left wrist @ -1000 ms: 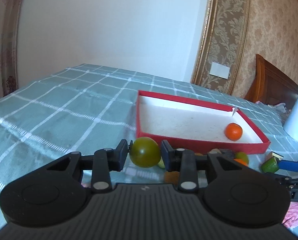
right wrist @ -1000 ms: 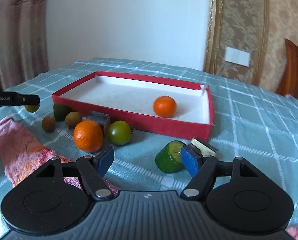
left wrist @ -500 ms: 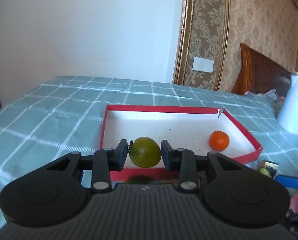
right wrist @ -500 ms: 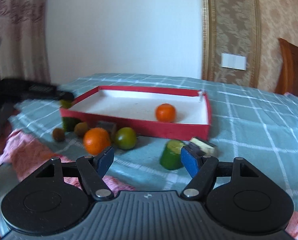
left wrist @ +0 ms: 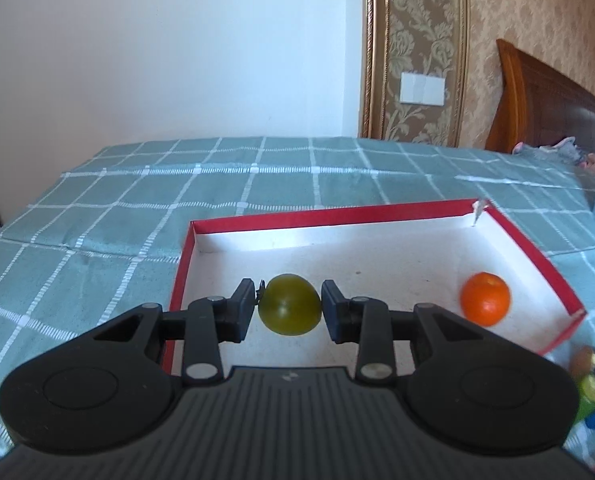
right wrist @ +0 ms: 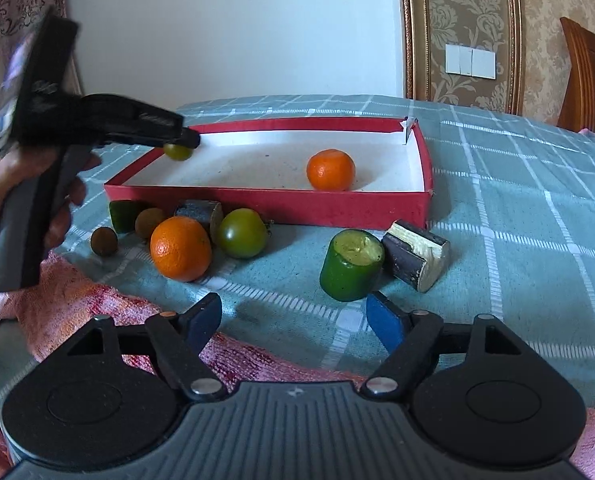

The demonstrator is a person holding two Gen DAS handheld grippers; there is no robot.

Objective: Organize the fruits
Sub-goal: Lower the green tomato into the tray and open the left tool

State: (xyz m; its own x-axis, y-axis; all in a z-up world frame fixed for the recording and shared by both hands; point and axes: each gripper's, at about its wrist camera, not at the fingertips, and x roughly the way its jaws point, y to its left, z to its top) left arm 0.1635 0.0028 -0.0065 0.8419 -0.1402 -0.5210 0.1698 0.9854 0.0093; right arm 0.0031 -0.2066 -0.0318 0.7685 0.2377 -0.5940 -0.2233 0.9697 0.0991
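My left gripper (left wrist: 289, 310) is shut on a green tomato (left wrist: 289, 309) and holds it above the left part of the red tray (left wrist: 337, 216). From the right wrist view the same gripper (right wrist: 185, 142) hangs over the tray's left corner (right wrist: 265, 200) with the tomato (right wrist: 177, 152) in it. A small orange (left wrist: 485, 298) (right wrist: 330, 169) lies in the tray. My right gripper (right wrist: 293, 316) is low over the cloth, its jaws opening, nothing between them. Just beyond its right finger stands a green cucumber piece (right wrist: 351, 266).
In front of the tray lie a bigger orange (right wrist: 180, 248), another green tomato (right wrist: 242, 232), two brown round fruits (right wrist: 104, 241), a dark cut piece (right wrist: 415, 254) and more cut pieces. A pink towel (right wrist: 77, 304) covers the near left. A hand (right wrist: 1, 200) grips the left tool.
The left gripper has carried the green tomato from beside the tray to over its inside. The right gripper's jaws have spread wider and the cucumber piece now looks nearer.
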